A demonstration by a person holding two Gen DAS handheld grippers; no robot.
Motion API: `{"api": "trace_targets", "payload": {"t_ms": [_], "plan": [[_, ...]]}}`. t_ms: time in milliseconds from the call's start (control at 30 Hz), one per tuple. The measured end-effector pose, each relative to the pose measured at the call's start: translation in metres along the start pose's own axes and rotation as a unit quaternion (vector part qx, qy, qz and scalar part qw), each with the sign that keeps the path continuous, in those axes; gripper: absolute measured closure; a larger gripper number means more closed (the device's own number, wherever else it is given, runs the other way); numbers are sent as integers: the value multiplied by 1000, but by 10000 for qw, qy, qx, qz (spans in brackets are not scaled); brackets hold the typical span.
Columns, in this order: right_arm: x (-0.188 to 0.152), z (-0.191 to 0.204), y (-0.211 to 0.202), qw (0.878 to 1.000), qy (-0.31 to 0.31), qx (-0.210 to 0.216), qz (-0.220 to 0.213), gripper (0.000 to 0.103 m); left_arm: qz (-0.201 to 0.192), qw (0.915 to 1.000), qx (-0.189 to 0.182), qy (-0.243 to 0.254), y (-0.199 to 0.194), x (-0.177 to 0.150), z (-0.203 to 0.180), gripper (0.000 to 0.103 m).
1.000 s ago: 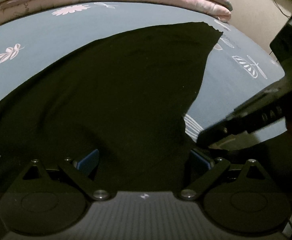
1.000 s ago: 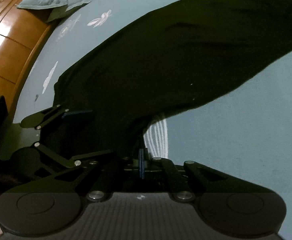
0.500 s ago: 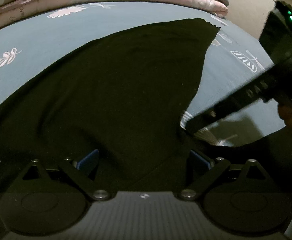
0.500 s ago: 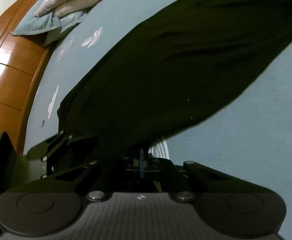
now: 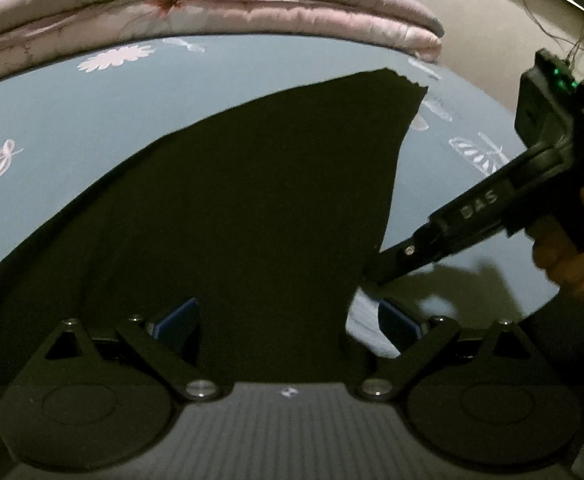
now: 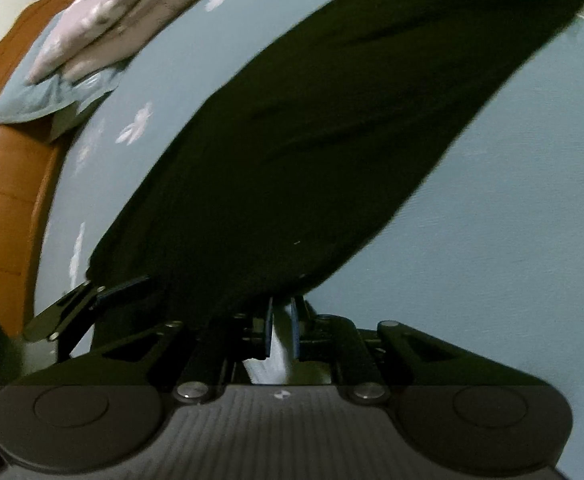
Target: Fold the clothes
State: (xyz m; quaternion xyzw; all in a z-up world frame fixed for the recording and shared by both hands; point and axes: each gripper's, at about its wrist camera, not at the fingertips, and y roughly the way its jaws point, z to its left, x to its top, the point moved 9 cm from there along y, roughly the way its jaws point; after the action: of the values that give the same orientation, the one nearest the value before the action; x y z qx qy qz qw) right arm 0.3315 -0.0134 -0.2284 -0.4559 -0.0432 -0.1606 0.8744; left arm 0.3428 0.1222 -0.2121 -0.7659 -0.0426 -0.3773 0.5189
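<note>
A black garment lies spread over the blue flowered bed sheet, tapering to a far corner. My left gripper is open wide, and the garment's near part lies between its blue fingers. My right gripper comes in from the right, held by a hand, its tip at the garment's right edge. In the right wrist view the right gripper shows a narrow gap between its pads with only sheet in it. The garment starts just past the tips. One left finger shows at the cloth's left edge.
A folded pink quilt lies along the far side of the bed. A blue pillow and a wooden headboard are at the left in the right wrist view. Bare sheet stretches right of the garment.
The right gripper's pads, pressed together before, have parted slightly at the garment's edge. The right gripper has tilted up and drawn back to the right. The left gripper stays open over the cloth.
</note>
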Motion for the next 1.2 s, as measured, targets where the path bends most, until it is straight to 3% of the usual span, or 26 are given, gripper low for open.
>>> {"api": "trace_targets", "payload": {"t_ms": [167,267,333,467,933,1200], "plan": [[10,0,7,9996,208,16,-186,90,-149,9998,90,49,11,13,1,7],[11,3,12,9996,145,70,-224,83,-186,9989,416,55,15,17,15,7],[12,3,13,9994,166,225,-223,74,-108,9972,732,-96,17,16,31,7],[12,0,11,9986,221,429,-228,72,229,9925,1190,-184,30,12,53,6],[-8,36,8,9900,-1158,812,15,70,213,9925,1203,-104,37,16,52,5],[-11,33,13,9896,-1169,817,211,70,224,9925,1197,-111,37,16,52,5]]}}
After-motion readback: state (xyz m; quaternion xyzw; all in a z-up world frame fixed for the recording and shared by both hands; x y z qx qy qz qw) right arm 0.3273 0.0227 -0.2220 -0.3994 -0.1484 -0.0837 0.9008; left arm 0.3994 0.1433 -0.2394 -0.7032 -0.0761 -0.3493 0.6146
